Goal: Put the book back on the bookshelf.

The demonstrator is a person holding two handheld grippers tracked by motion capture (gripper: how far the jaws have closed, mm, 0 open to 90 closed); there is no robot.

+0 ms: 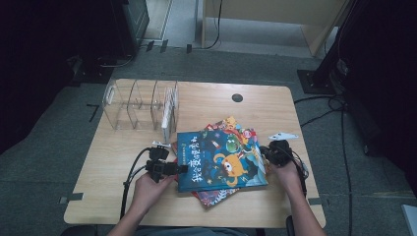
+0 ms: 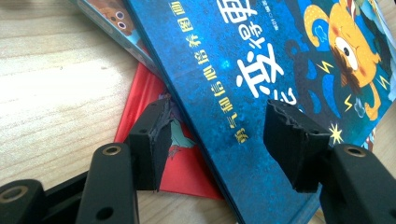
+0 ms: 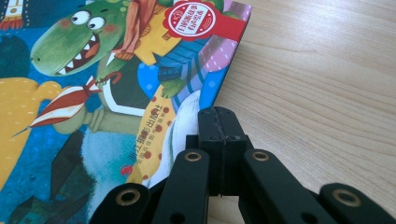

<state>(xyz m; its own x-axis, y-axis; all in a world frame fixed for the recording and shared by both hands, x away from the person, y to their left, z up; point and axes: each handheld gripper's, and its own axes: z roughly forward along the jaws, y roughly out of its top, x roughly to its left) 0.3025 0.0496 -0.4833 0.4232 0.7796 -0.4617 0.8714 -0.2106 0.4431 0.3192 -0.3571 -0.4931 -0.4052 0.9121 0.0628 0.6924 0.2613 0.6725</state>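
The left gripper [image 2: 219,140] has its two black pads spread, one pad [image 2: 156,140] over the red book underneath and the other pad [image 2: 292,144] above the blue cover; nothing is pinched between them. The right gripper [image 3: 219,135] has its pads pressed flat together, with no page or cover caught between, and its tip rests at the right edge of the top book, where the cover meets the wooden table [image 3: 317,84].

The thing in hand is the blue picture book [image 1: 221,160], lying flat on top of a small untidy pile near the front middle of the table, between the two grippers. A red book [image 2: 180,172] sticks out below it at the left and front corner, and other colourful books show behind it. To the back left stands a clear acrylic book rack [image 1: 140,105], with one thin book already upright in its right slot.

I judge the blue book to be a stiff hardcover, rather light, with a glossy cover that may slip against rubber pads. It is not fragile, but corners can dent. The best place to hold seems the spine edge at the left, where it overhangs the red book, so one pad can go under it. Whether the gap there is enough, the pictures do not show clearly.
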